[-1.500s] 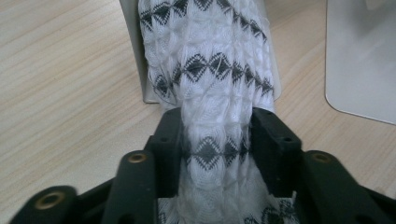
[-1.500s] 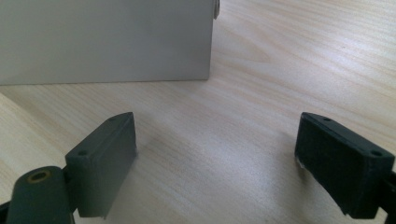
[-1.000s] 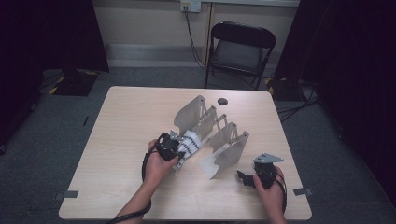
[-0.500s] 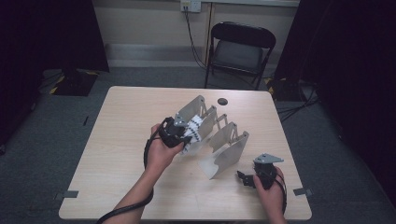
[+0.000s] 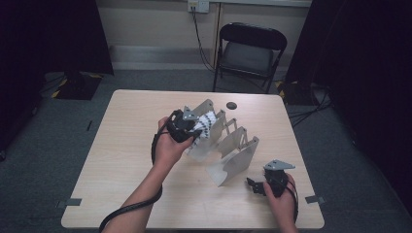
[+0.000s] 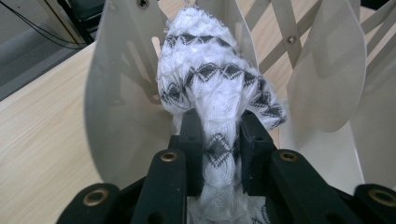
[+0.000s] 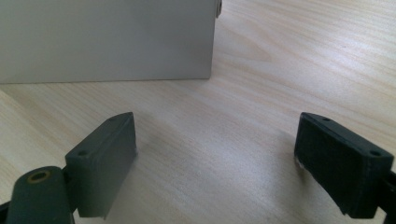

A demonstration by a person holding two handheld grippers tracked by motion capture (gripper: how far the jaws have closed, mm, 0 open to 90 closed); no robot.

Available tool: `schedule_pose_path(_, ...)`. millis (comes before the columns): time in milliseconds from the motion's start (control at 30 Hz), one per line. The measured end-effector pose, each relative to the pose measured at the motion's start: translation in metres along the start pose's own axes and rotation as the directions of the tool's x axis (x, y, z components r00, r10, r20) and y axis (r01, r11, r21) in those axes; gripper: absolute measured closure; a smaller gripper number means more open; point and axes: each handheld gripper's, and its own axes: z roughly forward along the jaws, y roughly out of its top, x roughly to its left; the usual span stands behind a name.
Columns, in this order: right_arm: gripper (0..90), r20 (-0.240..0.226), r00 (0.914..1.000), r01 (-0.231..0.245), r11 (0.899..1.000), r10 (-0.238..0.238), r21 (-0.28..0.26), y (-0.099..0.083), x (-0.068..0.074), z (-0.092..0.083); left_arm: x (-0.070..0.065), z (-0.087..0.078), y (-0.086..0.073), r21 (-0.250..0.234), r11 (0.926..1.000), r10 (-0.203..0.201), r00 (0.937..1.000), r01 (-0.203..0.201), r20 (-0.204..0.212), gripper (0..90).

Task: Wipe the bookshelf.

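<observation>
A white cloth with black zigzag bands (image 6: 215,88) hangs bunched between two panels of the pale grey folding rack (image 5: 233,145). My left gripper (image 6: 218,149) is shut on it, both black pads pressing the fabric. From above, that gripper (image 5: 192,127) is raised over the rack's far-left slot, with the cloth (image 5: 206,124) at its tip. The right gripper (image 5: 255,185) rests on the table near the front right corner, a little right of the rack's nearest panel. Its jaws (image 7: 215,163) stand wide apart over bare wood, with a rack panel (image 7: 107,39) just ahead.
The light wooden table (image 5: 121,145) has a small dark round disc (image 5: 231,105) near its far edge. A black folding chair (image 5: 248,53) stands behind the table. Grey carpet surrounds it, with tape marks by the front corners.
The left hand has lifted the cloth up and away from me, from the rack's near-left side to above its far-left slot. The right gripper has stayed put.
</observation>
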Motion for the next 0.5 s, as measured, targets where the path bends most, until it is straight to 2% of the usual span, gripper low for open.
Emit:
schedule_pose_path(100,12.3,0.000,1.0000,0.000,1.000,0.000,0.000,0.000,0.000,0.000,-0.002,0.007,-0.006,0.008,1.0000,-0.005,1.0000,0.005,0.003,75.0)
schedule_pose_path(200,12.3,0.000,1.0000,0.000,1.000,0.000,0.000,0.000,0.000,0.000,-0.004,0.015,-0.016,0.041,0.9992,0.000,0.9999,-0.001,0.011,75.1)
schedule_pose_path(367,12.3,0.000,1.0000,0.000,1.000,0.000,0.000,0.000,0.000,0.000,-0.007,0.028,-0.030,0.068,0.9977,-0.004,0.9996,0.002,0.027,75.0)
schedule_pose_path(400,12.3,0.000,1.0000,0.000,1.000,0.000,0.000,0.000,0.000,0.000,-0.008,0.031,-0.034,0.067,0.9976,-0.018,0.9993,0.015,0.034,75.0)
schedule_pose_path(500,12.3,0.000,1.0000,0.001,1.000,-0.001,0.000,0.000,0.000,0.000,-0.011,0.039,-0.042,0.079,0.9967,-0.024,0.9986,0.020,0.048,75.0)
